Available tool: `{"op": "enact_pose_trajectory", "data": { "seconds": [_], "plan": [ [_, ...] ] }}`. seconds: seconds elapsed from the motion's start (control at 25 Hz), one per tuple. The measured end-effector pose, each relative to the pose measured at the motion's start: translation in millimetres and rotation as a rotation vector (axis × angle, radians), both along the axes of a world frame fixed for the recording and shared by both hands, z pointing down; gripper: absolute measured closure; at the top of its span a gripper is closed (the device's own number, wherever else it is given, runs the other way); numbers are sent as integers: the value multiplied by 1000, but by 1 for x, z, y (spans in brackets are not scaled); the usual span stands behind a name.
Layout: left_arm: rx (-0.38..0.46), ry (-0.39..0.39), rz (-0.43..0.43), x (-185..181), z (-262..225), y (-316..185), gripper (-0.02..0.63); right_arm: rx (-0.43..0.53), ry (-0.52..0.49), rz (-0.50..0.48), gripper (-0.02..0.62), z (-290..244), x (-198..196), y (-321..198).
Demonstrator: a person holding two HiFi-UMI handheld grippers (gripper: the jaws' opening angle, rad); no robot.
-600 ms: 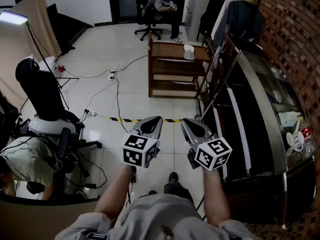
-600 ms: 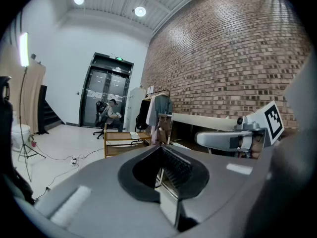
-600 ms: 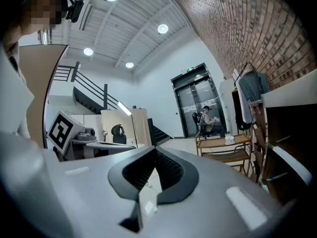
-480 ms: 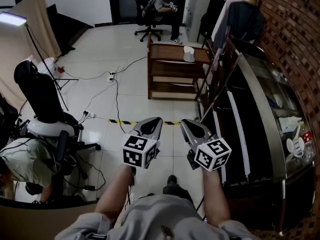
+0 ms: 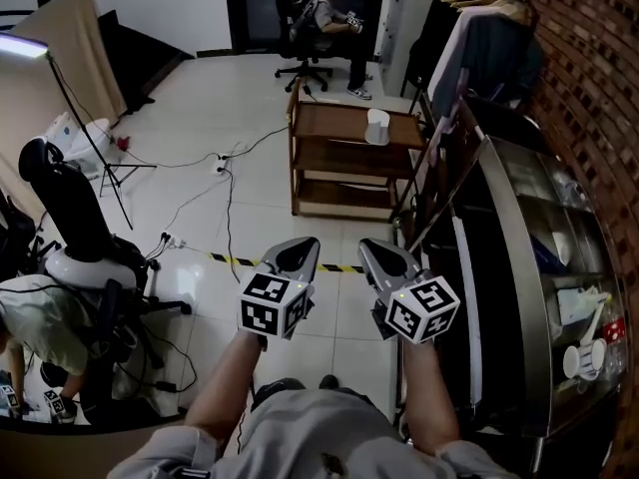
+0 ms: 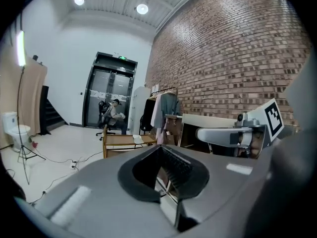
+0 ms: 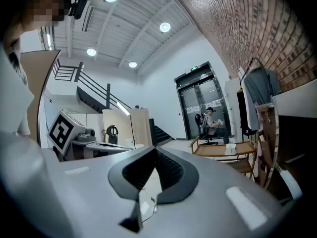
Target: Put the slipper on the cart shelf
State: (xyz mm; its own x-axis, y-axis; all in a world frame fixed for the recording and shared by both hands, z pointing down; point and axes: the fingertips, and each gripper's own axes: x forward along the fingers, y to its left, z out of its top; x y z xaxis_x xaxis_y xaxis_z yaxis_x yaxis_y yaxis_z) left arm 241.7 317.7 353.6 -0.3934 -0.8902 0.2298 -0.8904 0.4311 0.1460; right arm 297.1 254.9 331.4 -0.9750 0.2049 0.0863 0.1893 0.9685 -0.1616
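Observation:
A white slipper (image 5: 377, 126) lies on the top of a wooden cart (image 5: 339, 158) several steps ahead on the tiled floor. It also shows small in the left gripper view as a white slipper (image 6: 137, 139) on the cart (image 6: 119, 143), and in the right gripper view as the slipper (image 7: 231, 148) on the cart (image 7: 215, 151). My left gripper (image 5: 300, 248) and right gripper (image 5: 378, 251) are held side by side at waist height, far short of the cart. Both are shut with nothing in them.
A dark glass counter (image 5: 539, 257) runs along the right, with a clothes rack (image 5: 479, 28) behind it. Cables (image 5: 225, 178) and striped floor tape (image 5: 235, 260) cross the floor ahead. An office chair (image 5: 70, 228) stands left. A person (image 5: 329, 18) sits at the back.
The view has shifted forward: the cart and floor tape sit a little lower and nearer. Both grippers keep their pose and stay shut.

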Motion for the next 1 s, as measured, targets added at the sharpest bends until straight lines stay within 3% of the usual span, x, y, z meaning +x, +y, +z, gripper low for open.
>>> {"op": "enact_pose_trajectory", "data": {
  "seconds": [0.4, 1.0],
  "plan": [
    [-13, 11, -6, -90, 11, -73, 600, -21, 17, 10, 595, 14, -88, -83],
    [-2, 66, 99, -304, 39, -147, 600, -10, 88, 111, 595, 41, -303, -147]
  ]
}}
